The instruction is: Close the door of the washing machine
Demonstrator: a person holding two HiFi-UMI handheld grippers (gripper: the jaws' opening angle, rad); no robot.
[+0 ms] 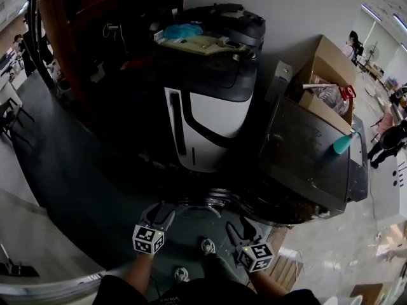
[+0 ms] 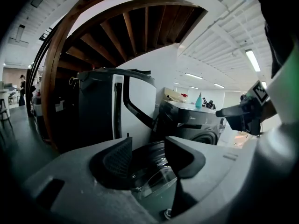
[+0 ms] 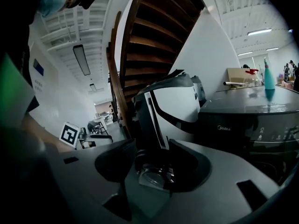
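The dark grey washing machine stands at the right, with its round glass door swung open low down in front of me. My left gripper and right gripper are held side by side just before the door. In the left gripper view the door's glass bowl shows through the gap between the jaws of the left gripper, which stand apart with nothing pressed between them. In the right gripper view the door lies ahead of the right gripper, also open.
A tall white and black appliance stands left of the washer, under a wooden staircase. A teal bottle sits on the washer's top, and a cardboard box is behind it. My shoes are between the grippers.
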